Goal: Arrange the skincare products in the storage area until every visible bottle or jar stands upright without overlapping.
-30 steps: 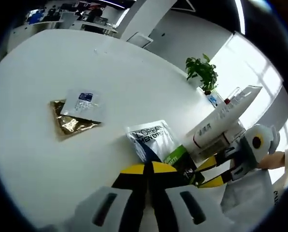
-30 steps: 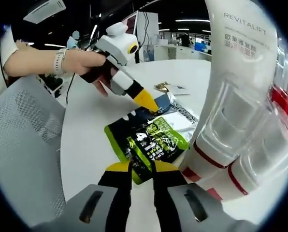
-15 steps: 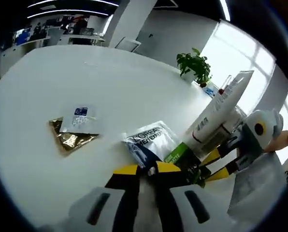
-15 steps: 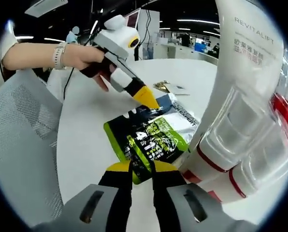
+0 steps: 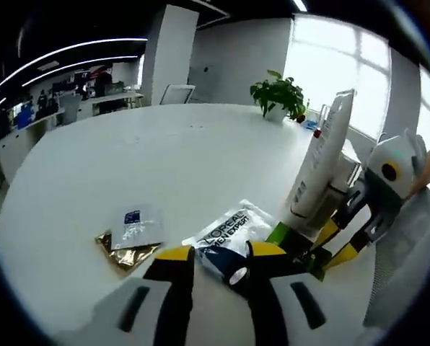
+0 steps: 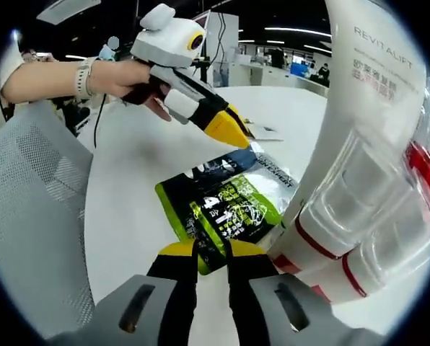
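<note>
bright window [image 5: 345,54] glare | ceiling strips | edges bowed | near tube [image 6: 374,130] soft

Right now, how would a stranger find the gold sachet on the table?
On the round white table, look away from the tall white tube, past the silver L'Oreal pouch. The gold sachet lies flat, half under a clear sachet with a blue label; it alone is gold.

The left yellow-tipped two-jaw gripper [image 6: 233,131] is held above the surface in the person's left hand [image 6: 139,79], its jaws closed to a point with nothing between them. The right yellow-tipped two-jaw gripper [image 6: 203,252] sits low, jaws nearly together and empty.
</note>
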